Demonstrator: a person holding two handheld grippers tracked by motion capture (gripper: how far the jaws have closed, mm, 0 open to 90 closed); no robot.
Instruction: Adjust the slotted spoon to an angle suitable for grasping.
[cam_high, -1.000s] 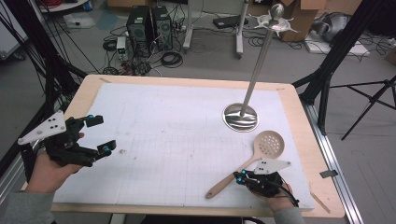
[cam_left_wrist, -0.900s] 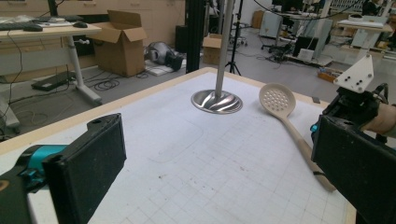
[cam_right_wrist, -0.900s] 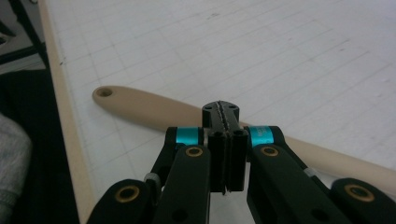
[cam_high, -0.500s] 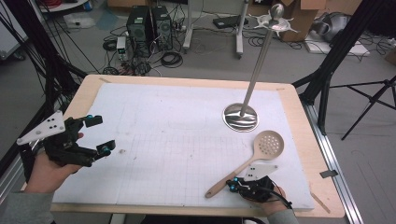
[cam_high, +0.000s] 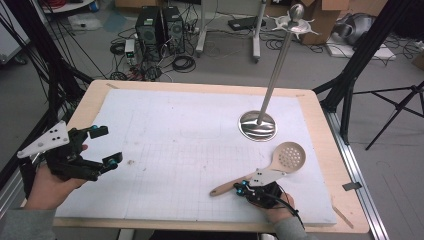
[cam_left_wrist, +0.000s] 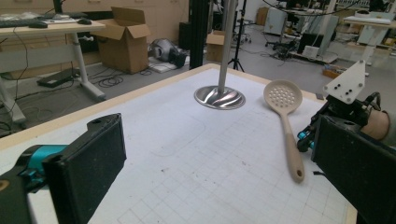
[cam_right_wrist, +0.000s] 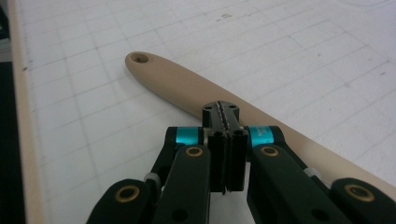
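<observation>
covering most of the wooden table (cam_high: 320, 100) is a white sheet (cam_high: 190, 150) ruled with a faint pencil grid, with a few small dark specks on it and a pale wooden border left bare around the edges. past the far edge the grey floor carries two black computer towers (cam_high: 159, 25), loops of cable, cardboard boxes (cam_left_wrist: 123, 39) and black stand legs; the left gripper view also shows a desk with a keyboard and more benches at the back of the room. no brand, label or writing can be read anywhere.

a metal stand (cam_high: 258, 125) with a round shiny base and a tall thin pole sits on the right half of the sheet. just nearer than it lies a beige slotted spoon (cam_high: 280, 162), its perforated bowl toward the stand and its handle running down-left to a hanging hole at the end.

the right gripper (cam_high: 244, 188) is low at the near edge, its jaws pressed fully together with nothing between them, the tips just over the spoon's handle; whether they touch it i cannot tell. the left gripper (cam_high: 102, 147) is held above the sheet's left side, well apart from the spoon, jaws spread wide and empty.
</observation>
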